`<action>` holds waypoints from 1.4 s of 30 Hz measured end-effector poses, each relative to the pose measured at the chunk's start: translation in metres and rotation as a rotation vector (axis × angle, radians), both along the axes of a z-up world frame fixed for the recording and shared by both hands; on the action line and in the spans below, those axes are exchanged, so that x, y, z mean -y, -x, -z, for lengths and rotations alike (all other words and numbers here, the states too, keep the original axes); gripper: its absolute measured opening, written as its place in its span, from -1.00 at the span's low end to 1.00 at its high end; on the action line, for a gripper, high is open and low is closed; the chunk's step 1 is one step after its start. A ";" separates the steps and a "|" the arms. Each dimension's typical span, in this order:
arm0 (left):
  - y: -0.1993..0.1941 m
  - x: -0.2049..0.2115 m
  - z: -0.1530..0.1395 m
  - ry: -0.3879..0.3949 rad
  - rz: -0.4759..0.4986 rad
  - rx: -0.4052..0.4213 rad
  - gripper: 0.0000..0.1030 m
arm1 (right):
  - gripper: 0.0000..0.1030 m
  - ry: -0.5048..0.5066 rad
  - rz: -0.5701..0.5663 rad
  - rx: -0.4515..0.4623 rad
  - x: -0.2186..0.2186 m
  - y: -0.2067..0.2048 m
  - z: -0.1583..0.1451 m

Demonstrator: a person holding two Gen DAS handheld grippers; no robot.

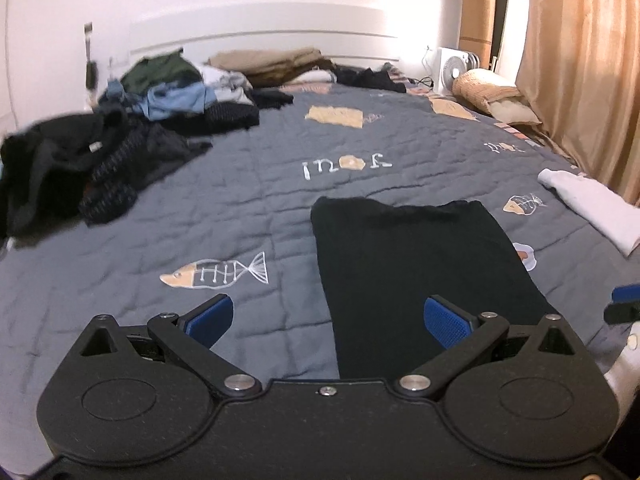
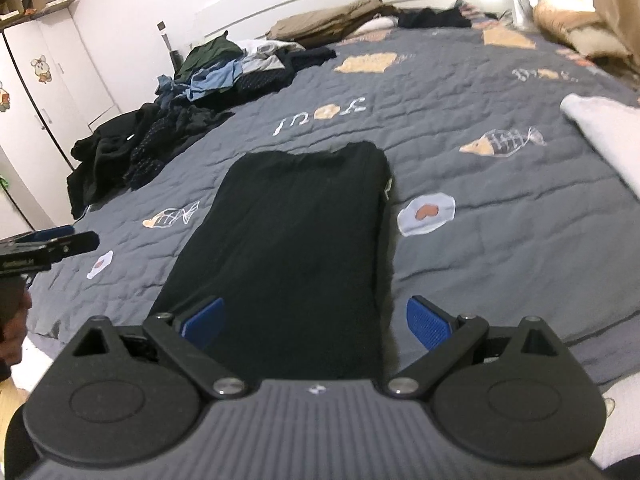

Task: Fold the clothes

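Black garment half-folded on the bed, both grippers empty and hovering at its near end

The black garment lies as a long flat strip in the middle of the frame on the grey quilt. The left gripper and right gripper both have their fingers spread wide, nothing pinched. My guess at the risk: grabbing only the top layer at the near edge, so the strip peels apart or skews mid-fold. The unfolded pile waits at the upper left, the folded white item at the right edge.
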State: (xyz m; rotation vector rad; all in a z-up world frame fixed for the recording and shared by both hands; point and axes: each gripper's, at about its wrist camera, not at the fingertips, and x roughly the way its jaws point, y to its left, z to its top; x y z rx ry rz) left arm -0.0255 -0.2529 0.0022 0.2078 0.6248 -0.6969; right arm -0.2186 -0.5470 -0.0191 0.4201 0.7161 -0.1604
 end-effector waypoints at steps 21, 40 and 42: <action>0.000 -0.020 0.014 0.056 -0.030 -0.033 1.00 | 0.87 -0.585 -0.086 -0.120 0.064 -0.027 0.097; -0.027 -0.005 0.032 0.026 -0.041 -0.083 1.00 | 0.91 -0.718 -0.126 -0.079 0.055 -0.040 0.106; -0.031 -0.002 0.032 0.027 -0.039 -0.081 1.00 | 0.91 -0.719 -0.169 -0.050 0.051 -0.039 0.098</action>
